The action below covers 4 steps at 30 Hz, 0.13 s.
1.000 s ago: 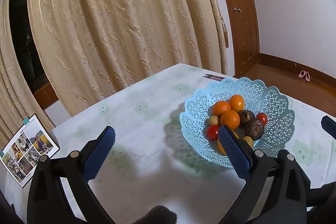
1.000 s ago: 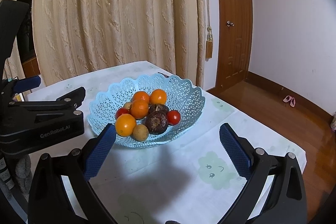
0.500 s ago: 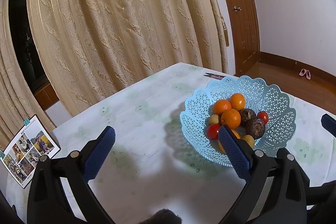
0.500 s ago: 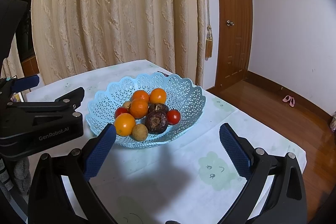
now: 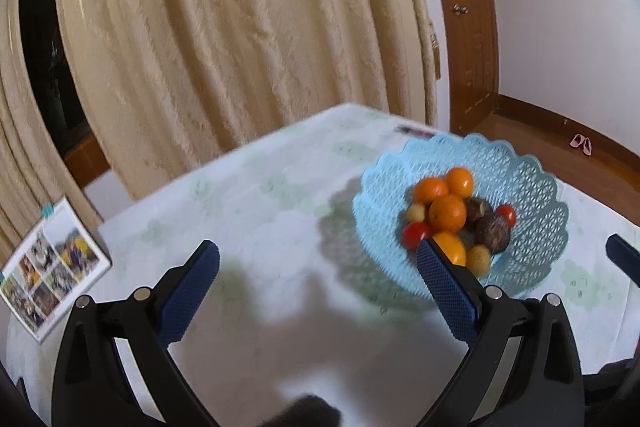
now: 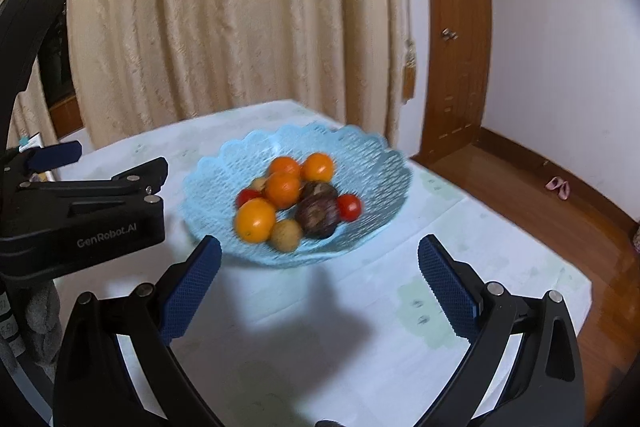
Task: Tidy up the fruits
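A light blue lattice basket (image 5: 532, 183) (image 6: 372, 163) stands on the white tablecloth, holding several fruits: oranges (image 5: 447, 211) (image 6: 282, 189), small red tomatoes (image 5: 416, 234) (image 6: 349, 207), dark brown round fruits (image 5: 493, 231) (image 6: 317, 215) and small tan ones (image 6: 285, 235). My left gripper (image 5: 318, 281) is open and empty, left of the basket, its right finger overlapping the basket's near rim in view. My right gripper (image 6: 319, 281) is open and empty, just in front of the basket. The left gripper's body (image 6: 84, 211) shows at the left of the right wrist view.
A photo card (image 5: 48, 267) lies at the table's left edge. Beige curtains (image 5: 240, 27) hang behind the table. A wooden door (image 6: 456, 47) and wooden floor (image 6: 552, 211) lie to the right, beyond the table edge. Pink slippers (image 5: 581, 143) sit on the floor.
Both views are now blurred by motion. The basket sits slightly further right and higher in each view, so both grippers have shifted a little; both stay open.
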Available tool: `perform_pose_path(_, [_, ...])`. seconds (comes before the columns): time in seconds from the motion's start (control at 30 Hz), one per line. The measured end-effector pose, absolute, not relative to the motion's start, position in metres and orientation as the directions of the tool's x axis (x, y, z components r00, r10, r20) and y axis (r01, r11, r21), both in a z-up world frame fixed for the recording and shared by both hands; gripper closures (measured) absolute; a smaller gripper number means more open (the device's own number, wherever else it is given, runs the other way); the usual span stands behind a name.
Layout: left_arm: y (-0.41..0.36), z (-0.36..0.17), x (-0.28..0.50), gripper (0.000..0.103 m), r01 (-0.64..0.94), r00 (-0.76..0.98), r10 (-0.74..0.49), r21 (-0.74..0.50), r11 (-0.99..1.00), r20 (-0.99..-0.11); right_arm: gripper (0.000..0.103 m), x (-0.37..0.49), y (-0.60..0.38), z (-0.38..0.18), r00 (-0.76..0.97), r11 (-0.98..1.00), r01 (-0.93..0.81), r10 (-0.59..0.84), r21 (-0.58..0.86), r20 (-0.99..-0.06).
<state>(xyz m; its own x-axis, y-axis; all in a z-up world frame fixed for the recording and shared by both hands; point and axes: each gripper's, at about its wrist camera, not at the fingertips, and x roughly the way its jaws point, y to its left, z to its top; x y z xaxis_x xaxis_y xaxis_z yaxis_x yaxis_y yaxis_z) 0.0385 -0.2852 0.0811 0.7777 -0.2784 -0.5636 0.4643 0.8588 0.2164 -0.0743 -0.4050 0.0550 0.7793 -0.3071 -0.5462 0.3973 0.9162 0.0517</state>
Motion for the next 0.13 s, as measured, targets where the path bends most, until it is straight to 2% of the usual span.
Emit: perform_pose_path(0.13, [-0.249, 0.067, 0.049, 0.005, 0.431, 0.742, -0.221, 0.197, 0.881, -0.633, 0.003, -0.061, -0.383, 0.05, 0.767, 0.944, 0.322, -0.221, 0.064, -0.602])
